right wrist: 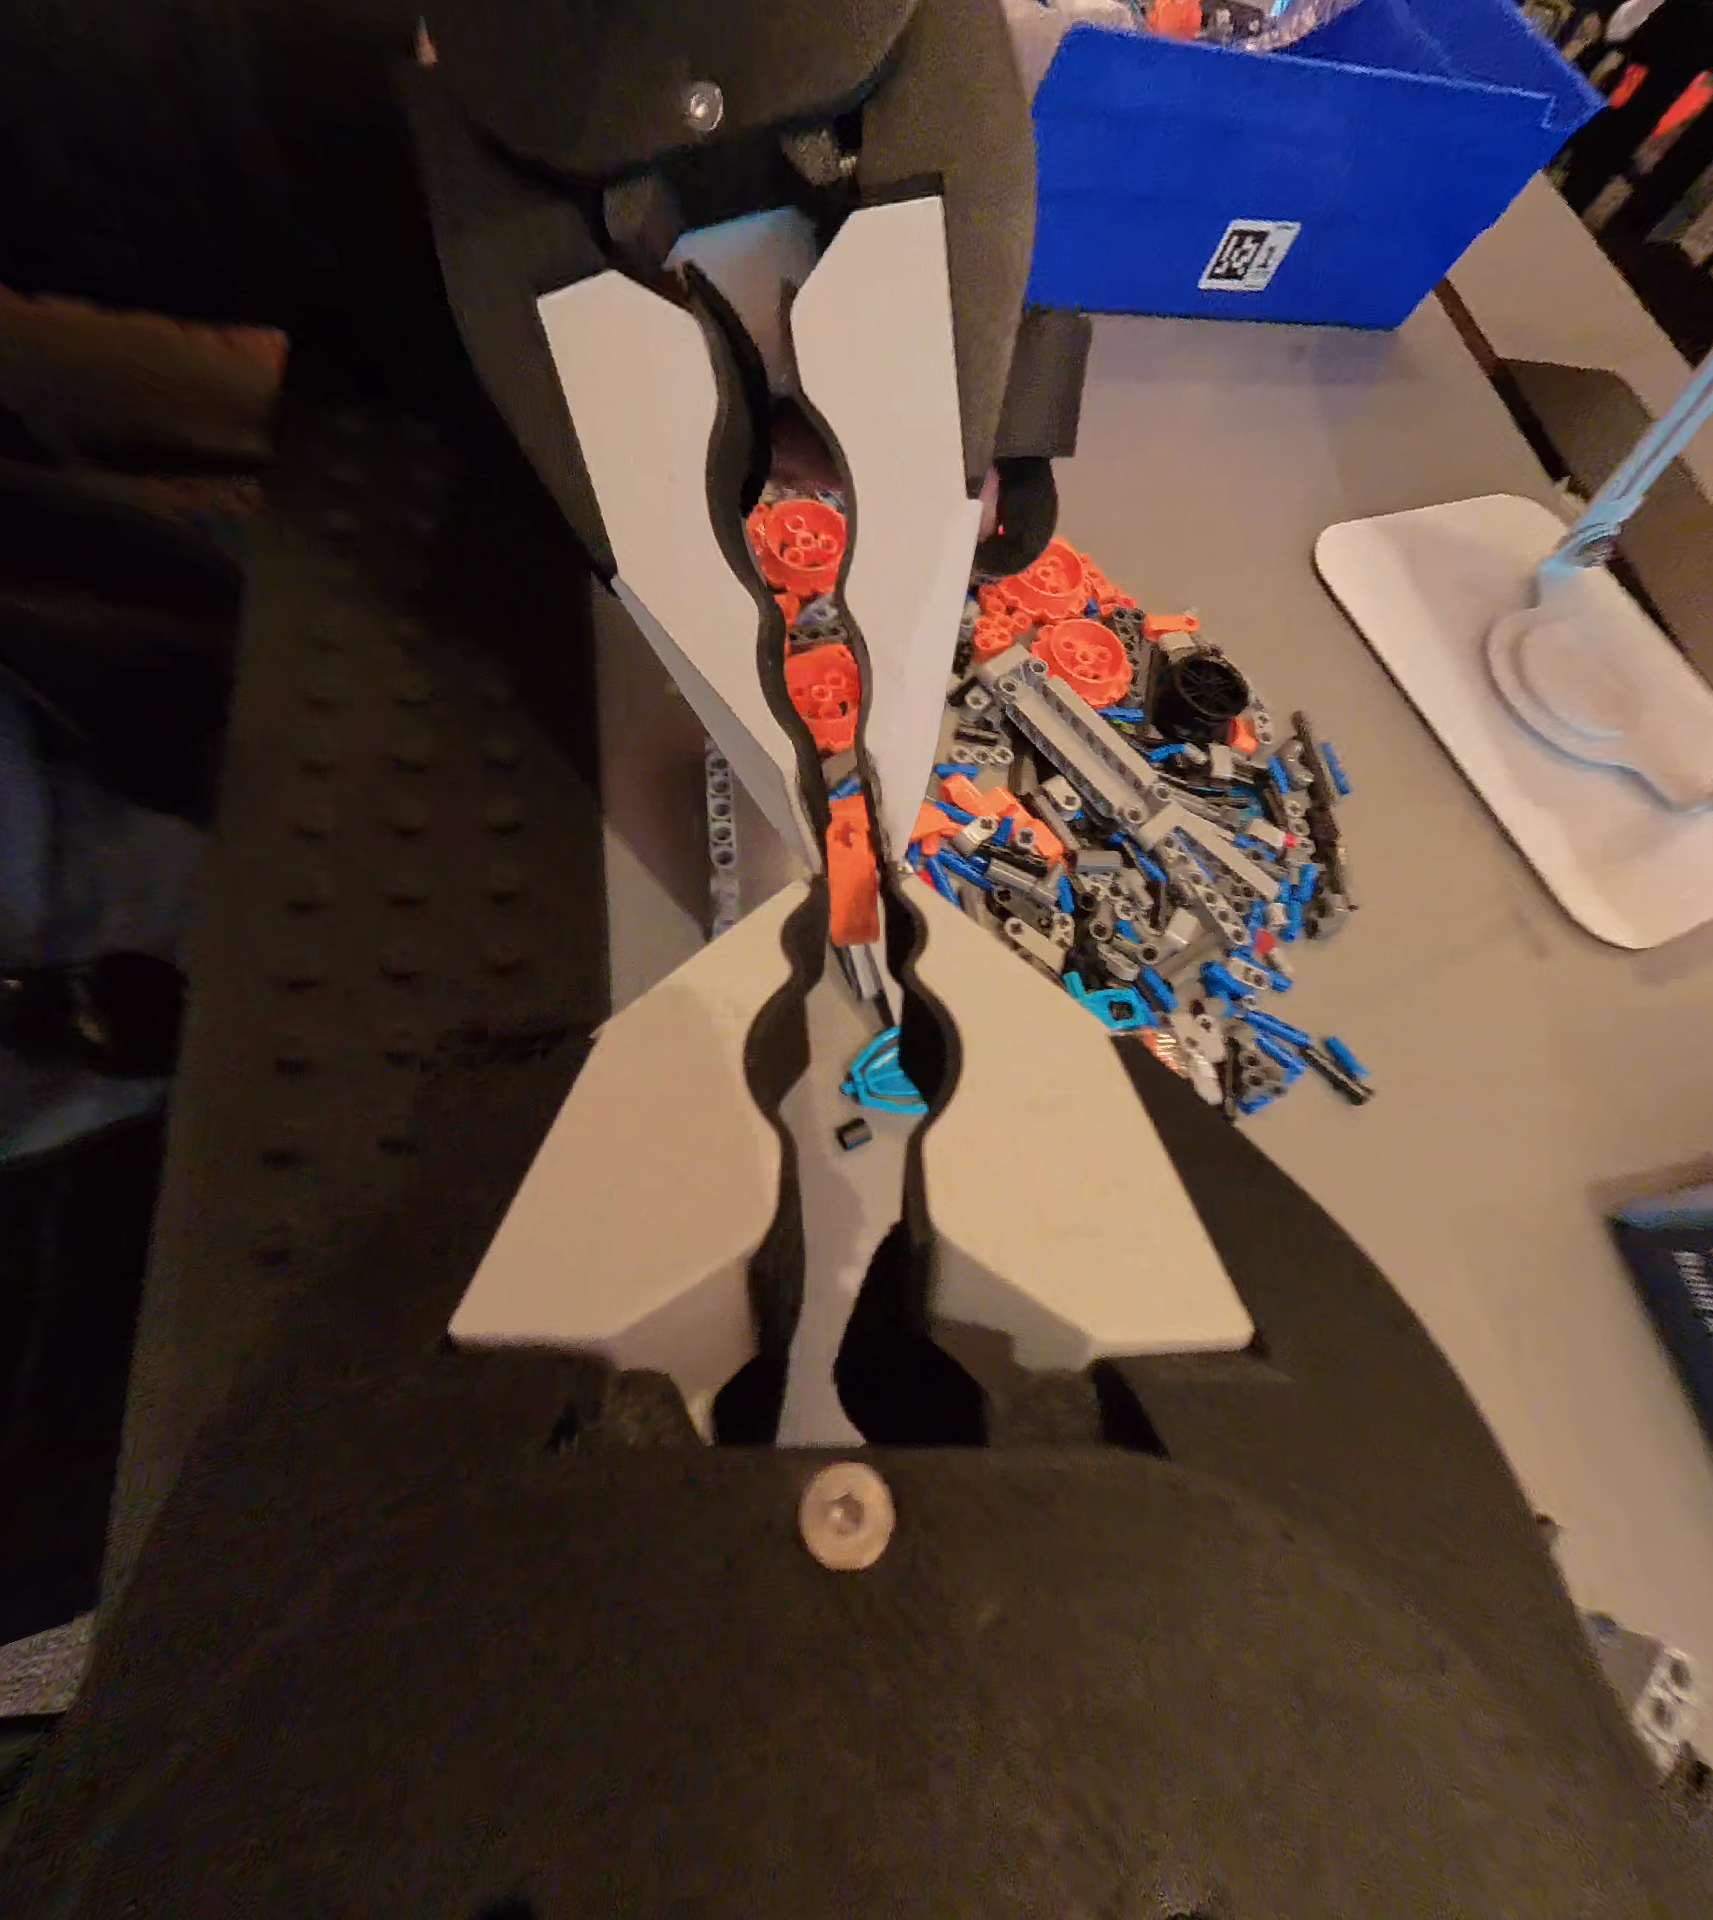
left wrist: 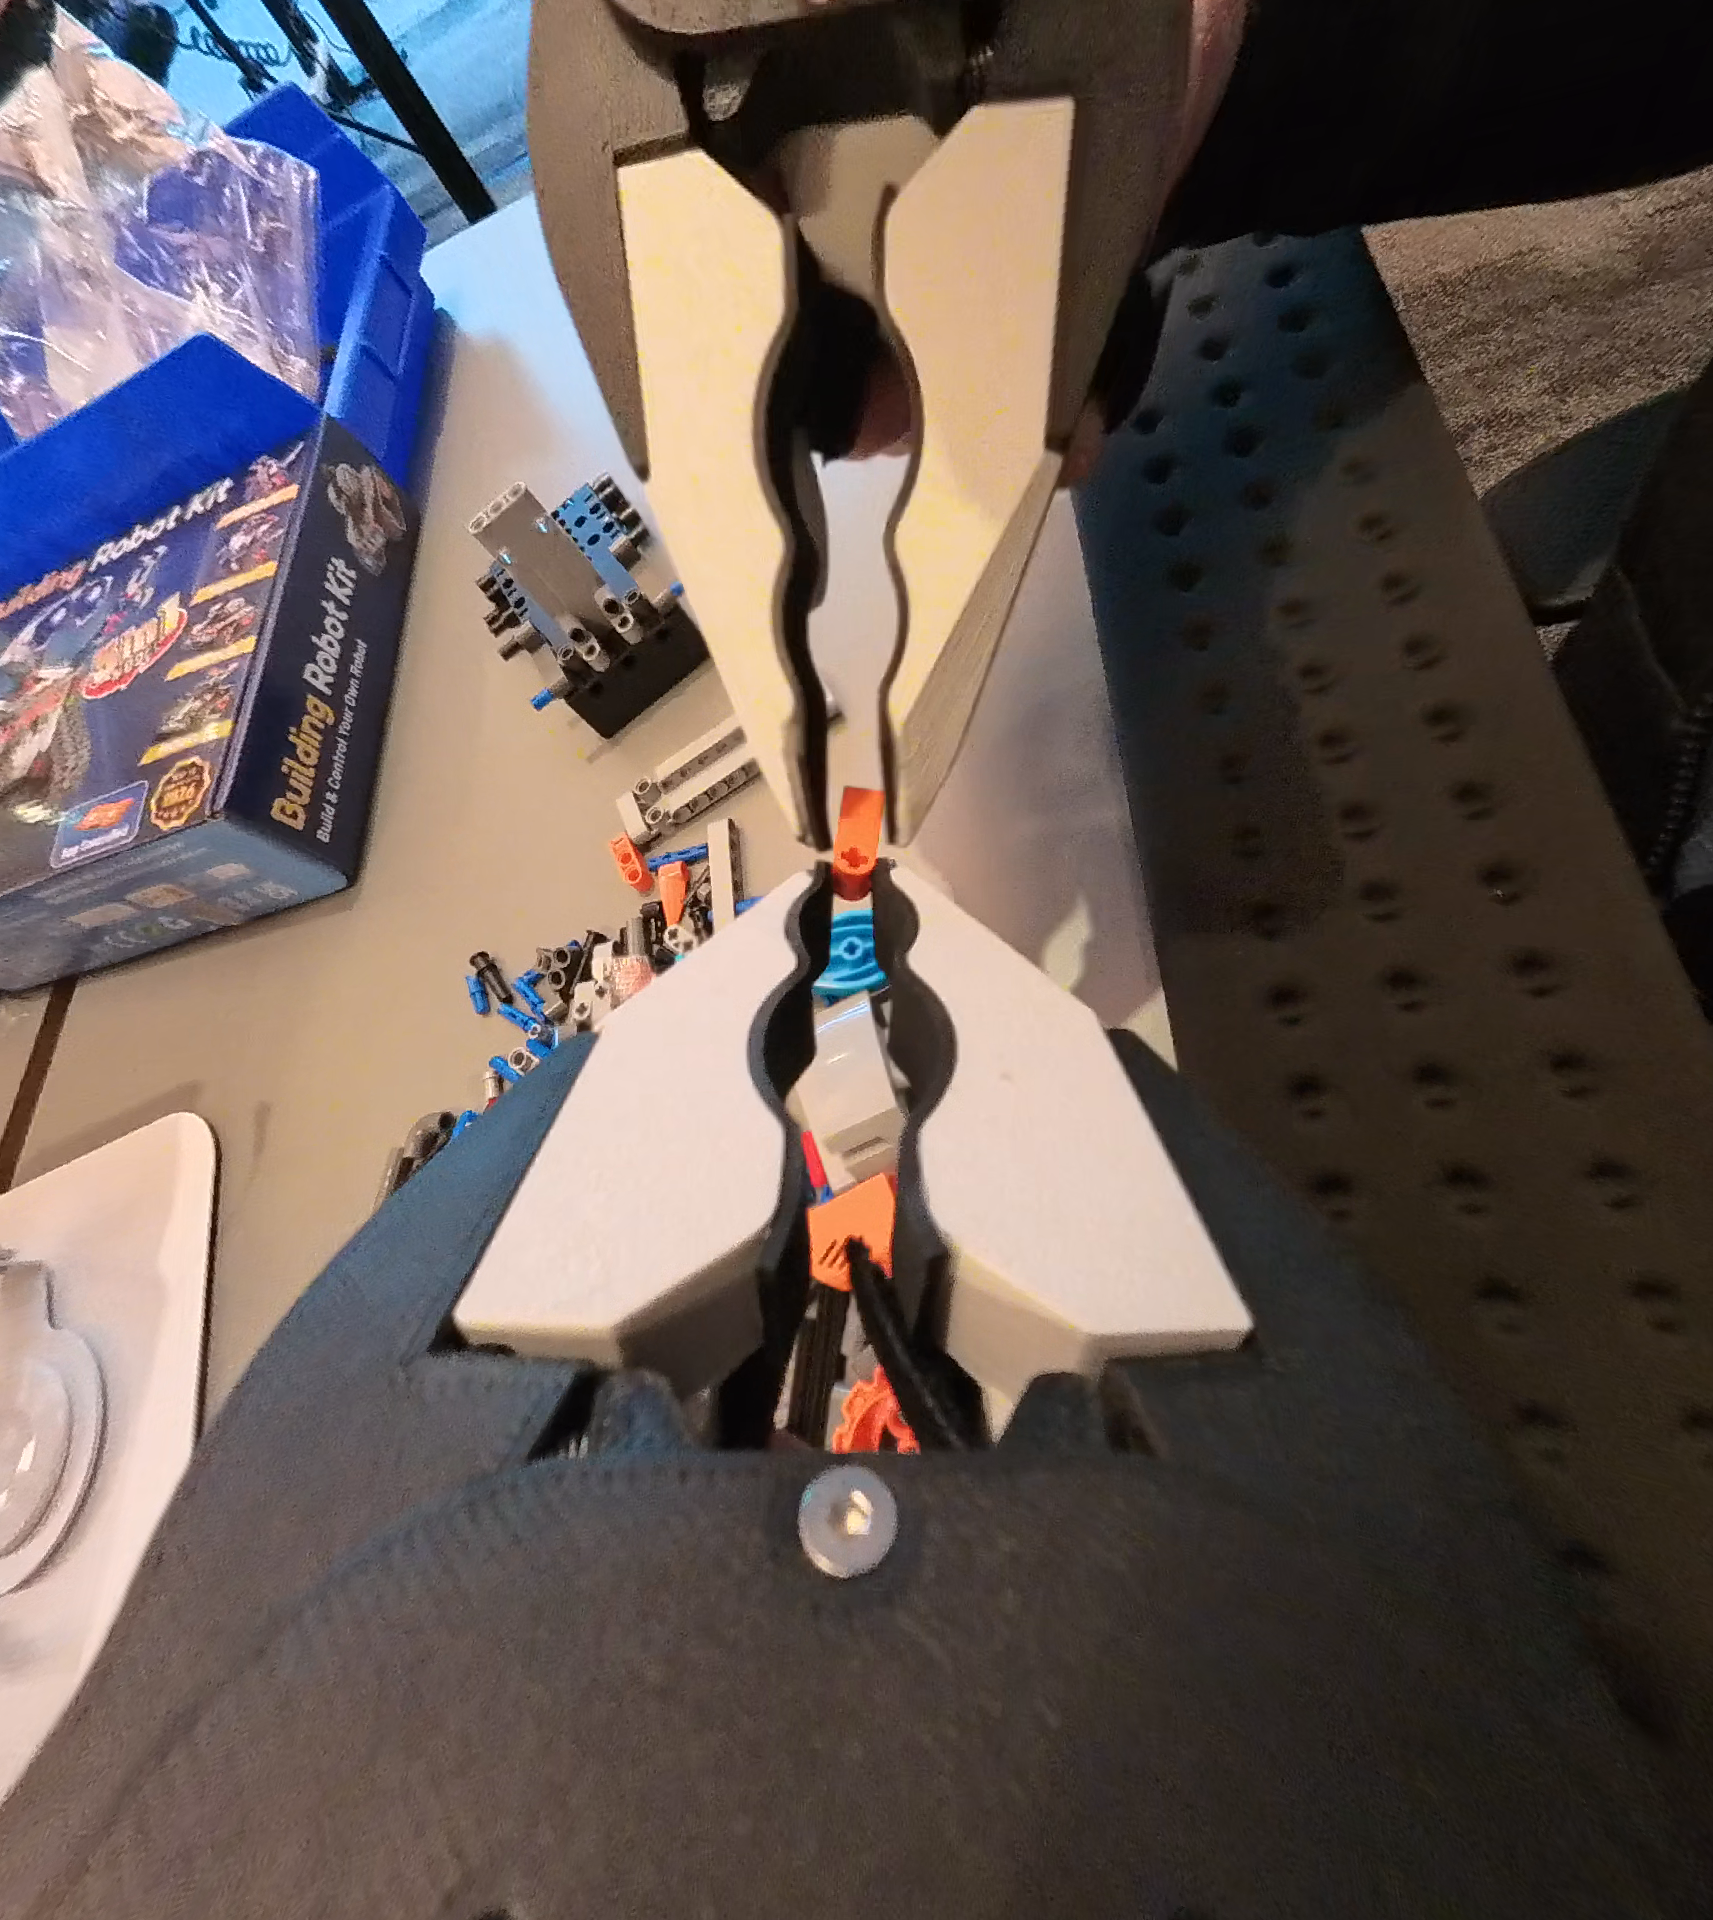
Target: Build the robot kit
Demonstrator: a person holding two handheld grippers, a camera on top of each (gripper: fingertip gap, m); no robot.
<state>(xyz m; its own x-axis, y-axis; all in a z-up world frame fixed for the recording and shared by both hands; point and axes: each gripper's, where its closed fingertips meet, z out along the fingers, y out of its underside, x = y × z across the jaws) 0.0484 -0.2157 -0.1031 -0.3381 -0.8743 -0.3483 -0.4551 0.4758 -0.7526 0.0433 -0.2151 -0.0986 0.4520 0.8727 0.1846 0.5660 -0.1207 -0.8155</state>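
My two grippers meet tip to tip above a grey table (left wrist: 312, 1039). A small orange connector piece (left wrist: 857, 836) sits between both pairs of fingertips. My left gripper (left wrist: 853, 881) is shut on its near end. My right gripper (left wrist: 853, 831) reaches in from the top of the left wrist view, its jaws close around the far end. In the right wrist view, my right gripper (right wrist: 860, 899) holds the orange piece (right wrist: 852, 873), and my left gripper (right wrist: 852, 854) comes down from the top. Below lies a pile of loose orange, blue, grey and black building parts (right wrist: 1143, 831).
A blue bin (left wrist: 156, 416) with a clear bag, a printed kit box (left wrist: 156, 727) and a part-built black and grey assembly (left wrist: 582, 613) stand at the left. A white lamp base (right wrist: 1558, 717) is at the right. A dark perforated panel (left wrist: 1403, 935) borders the table. Less than 4 cm separates the two grippers' tips.
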